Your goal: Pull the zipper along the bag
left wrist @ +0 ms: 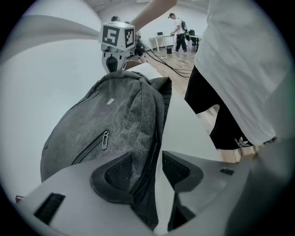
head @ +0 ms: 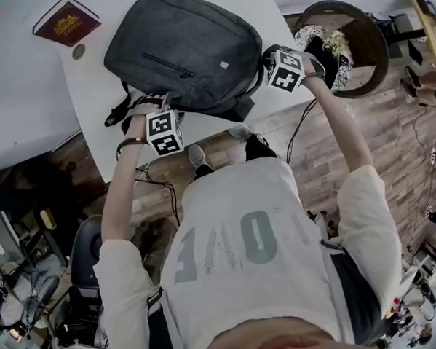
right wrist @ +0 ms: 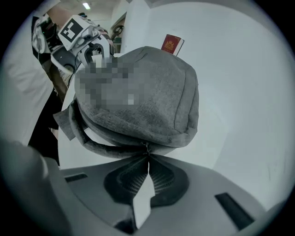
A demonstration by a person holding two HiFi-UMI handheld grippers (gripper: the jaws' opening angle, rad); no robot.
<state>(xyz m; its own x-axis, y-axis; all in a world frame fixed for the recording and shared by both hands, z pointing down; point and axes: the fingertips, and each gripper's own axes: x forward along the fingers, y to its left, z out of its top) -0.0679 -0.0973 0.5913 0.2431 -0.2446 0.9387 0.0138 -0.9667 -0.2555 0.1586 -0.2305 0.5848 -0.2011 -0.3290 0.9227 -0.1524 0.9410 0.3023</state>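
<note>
Bag: the grey backpack (head: 186,51) lies flat on the white table (head: 90,89), with its lower edge hanging a little past the table's near edge towards me.

Right gripper: the right gripper (right wrist: 147,160) is clenched tight. Its pads meet, and the small metal zipper pull (right wrist: 146,148) is pinched right at the tips, at the bag's right-hand end.

Left gripper: the left gripper (left wrist: 154,173) is at the opposite end of the bag. Its jaws are partly apart and straddle the bag's edge seam. Fabric lies against the inner pad and I see bare table by the other pad, so I call it released, not gripping.

Zipper track: the dark zipper line (left wrist: 156,124) runs along the bag's side, away from my left jaws and towards the right gripper. I can't tell how much of it is already open.

Step in hand: I judge this as set-up for the pull. The puller is caught and the anchor isn't locked yet.

Next move: I want the left jaws closed on that edge seam to brace the bag. Then I'd draw the right gripper along the track, keeping the pull in line with the teeth.

Watch for: the bag sliding on the smooth tabletop, or the little tab slipping out of the tips.

Off to the side: a maroon book (head: 66,23) sits at the table's far corner, well clear.
</note>
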